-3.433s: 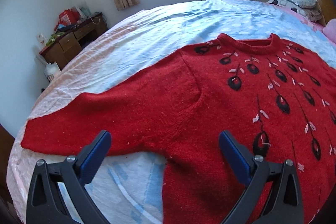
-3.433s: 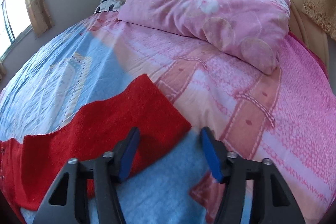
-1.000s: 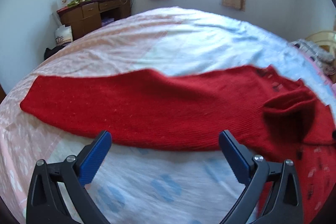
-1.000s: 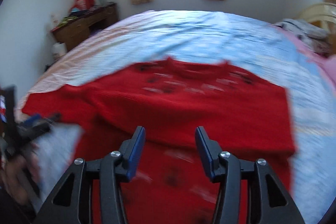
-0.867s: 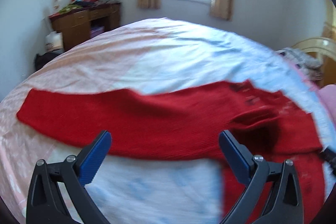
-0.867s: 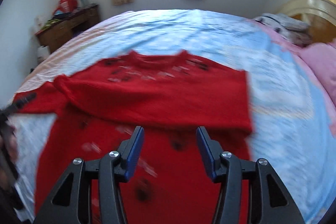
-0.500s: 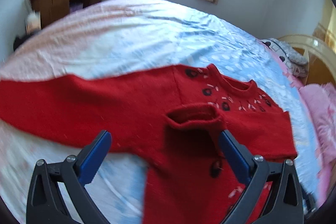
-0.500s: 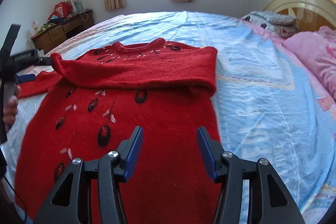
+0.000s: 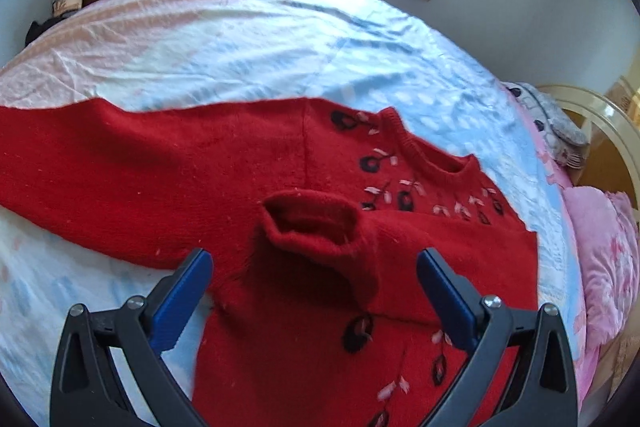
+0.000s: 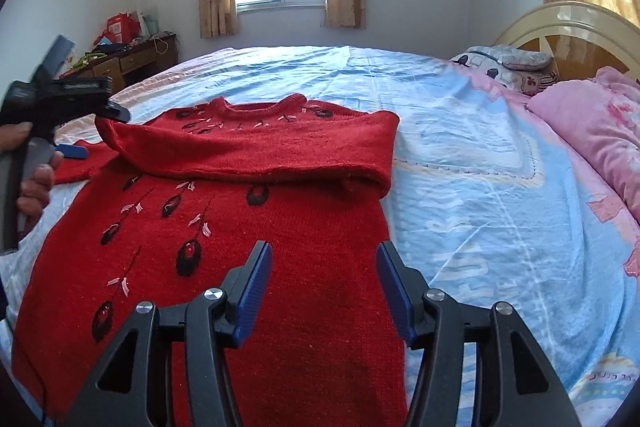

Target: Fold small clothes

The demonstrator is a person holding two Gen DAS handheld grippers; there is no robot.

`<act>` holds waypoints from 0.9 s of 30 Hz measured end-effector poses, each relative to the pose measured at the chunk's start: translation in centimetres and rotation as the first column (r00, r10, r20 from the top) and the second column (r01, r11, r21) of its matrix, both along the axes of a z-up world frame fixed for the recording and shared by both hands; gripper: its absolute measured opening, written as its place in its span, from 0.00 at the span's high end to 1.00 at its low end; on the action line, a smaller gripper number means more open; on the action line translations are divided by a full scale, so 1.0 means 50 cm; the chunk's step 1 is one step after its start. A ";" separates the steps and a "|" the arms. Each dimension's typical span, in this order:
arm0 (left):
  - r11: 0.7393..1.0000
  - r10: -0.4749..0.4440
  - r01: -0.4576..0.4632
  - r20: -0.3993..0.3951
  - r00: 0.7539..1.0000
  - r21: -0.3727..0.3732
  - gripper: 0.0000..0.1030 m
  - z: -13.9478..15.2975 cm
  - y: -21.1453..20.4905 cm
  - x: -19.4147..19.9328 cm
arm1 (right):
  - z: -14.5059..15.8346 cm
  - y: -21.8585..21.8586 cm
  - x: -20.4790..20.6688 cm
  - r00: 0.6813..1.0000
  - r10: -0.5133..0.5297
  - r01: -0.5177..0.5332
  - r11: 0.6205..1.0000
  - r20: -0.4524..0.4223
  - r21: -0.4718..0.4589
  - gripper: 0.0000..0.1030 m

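One red sweater [image 10: 224,251] lies flat on the bed [image 10: 460,155], front up, with black and pink motifs stitched down its chest. It has two sleeves: one sleeve [image 10: 256,151] is folded across the chest just below the neckline, its open cuff [image 9: 310,223] lying near the opposite shoulder, while the other sleeve [image 9: 140,175] stretches straight out over the blue and pink sheet. Two grippers are in view. The left gripper [image 9: 312,287] hovers above the folded cuff with its jaws spread wide and nothing between the blue pads; in the right wrist view a hand [image 10: 34,183] holds its handle at the sweater's edge. The right gripper [image 10: 324,287] hangs over the lower body of the sweater, its jaws about half apart and gripping nothing. One pink quilt [image 10: 592,131] is bunched by the headboard [image 10: 560,27], and one patterned pillow [image 10: 504,63] lies beside it. One wooden desk [image 10: 132,61] against the far wall carries a clutter of small things, too small to tell apart.
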State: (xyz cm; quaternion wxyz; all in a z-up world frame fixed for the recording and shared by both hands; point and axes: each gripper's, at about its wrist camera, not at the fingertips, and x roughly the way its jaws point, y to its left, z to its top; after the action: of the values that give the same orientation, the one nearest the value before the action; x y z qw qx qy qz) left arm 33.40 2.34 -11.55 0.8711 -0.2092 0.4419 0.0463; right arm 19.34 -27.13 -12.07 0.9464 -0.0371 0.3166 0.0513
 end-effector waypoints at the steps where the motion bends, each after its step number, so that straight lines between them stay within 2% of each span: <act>1: 1.000 0.003 -0.003 -0.007 1.000 -0.008 0.12 -0.006 0.005 0.005 | -0.001 -0.001 0.001 1.000 -0.004 0.004 1.000 -0.002 0.000 0.46; 2: 1.000 -0.004 0.004 -0.012 1.000 -0.029 0.35 -0.013 0.009 0.012 | -0.002 -0.001 0.002 1.000 -0.006 0.006 1.000 -0.003 0.000 0.46; 3: 0.999 -0.014 0.013 -0.014 1.000 -0.044 0.48 -0.016 0.014 0.013 | -0.002 -0.001 0.002 1.000 -0.007 0.007 1.000 -0.003 -0.001 0.46; 4: 0.998 -0.024 0.023 -0.016 1.000 -0.056 0.71 -0.019 0.017 0.015 | -0.002 -0.001 0.002 1.000 -0.009 0.009 1.000 -0.001 -0.002 0.46; 5: 0.998 -0.038 0.038 0.005 0.999 -0.051 0.84 -0.016 0.020 0.011 | -0.003 -0.001 0.002 1.000 -0.011 0.011 1.000 0.001 -0.004 0.46; 7: 0.999 -0.049 0.049 0.046 0.998 0.003 0.84 -0.001 0.017 -0.001 | -0.003 0.000 0.001 1.000 -0.013 0.013 1.000 0.002 -0.007 0.46; 9: 0.997 -0.050 0.041 0.132 0.990 0.070 0.84 0.024 0.015 -0.027 | -0.006 0.001 0.001 1.000 -0.013 0.013 1.000 0.000 -0.004 0.45; 11: 0.985 -0.073 0.037 0.214 0.974 0.170 0.84 0.046 0.002 -0.056 | -0.008 0.000 0.001 1.000 -0.011 0.011 1.000 -0.004 -0.001 0.45; 13: 0.969 -0.098 0.040 0.230 0.968 0.243 0.84 0.040 -0.010 -0.071 | -0.011 0.001 0.002 1.000 -0.011 0.011 1.000 -0.011 0.001 0.45; 14: 0.966 -0.098 0.042 0.209 0.973 0.256 0.83 0.029 -0.009 -0.067 | -0.013 0.001 0.003 1.000 -0.010 0.010 1.000 -0.016 0.002 0.45; 17: 0.969 -0.041 0.016 0.098 0.994 0.246 0.79 -0.031 0.015 -0.051 | -0.019 0.001 0.006 0.999 -0.013 0.013 1.000 -0.031 -0.001 0.45; 18: 0.971 -0.030 0.010 0.083 0.996 0.239 0.77 -0.041 0.022 -0.051 | -0.021 0.000 0.007 0.999 -0.016 0.016 1.000 -0.034 -0.002 0.45; 19: 0.974 -0.015 -0.002 0.076 0.997 0.227 0.68 -0.052 0.028 -0.055 | -0.022 -0.001 0.007 0.999 -0.022 0.022 1.000 -0.037 -0.006 0.45; 20: 0.976 0.001 -0.019 0.081 0.997 0.219 0.57 -0.055 0.033 -0.063 | -0.024 -0.001 0.007 0.999 -0.024 0.024 1.000 -0.038 -0.008 0.45; 23: 0.974 0.004 -0.024 0.091 0.996 0.226 0.45 -0.047 0.040 -0.085 | -0.028 -0.003 0.010 0.998 -0.032 0.031 0.999 -0.048 -0.013 0.45; 25: 0.977 0.007 -0.028 0.099 0.995 0.211 0.45 -0.043 0.050 -0.099 | -0.030 -0.005 0.010 0.998 -0.036 0.035 0.999 -0.049 -0.015 0.45; 27: 0.990 -0.001 -0.017 0.127 0.992 0.143 0.44 -0.033 0.066 -0.111 | -0.031 -0.007 0.009 0.998 -0.041 0.040 0.999 -0.046 -0.015 0.44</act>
State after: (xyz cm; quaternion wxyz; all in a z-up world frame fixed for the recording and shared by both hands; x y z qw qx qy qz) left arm 27.84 5.65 -13.21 0.9101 -0.1500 0.3803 0.0682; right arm 19.81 -27.47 -13.62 0.9394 -0.0359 0.3396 0.0308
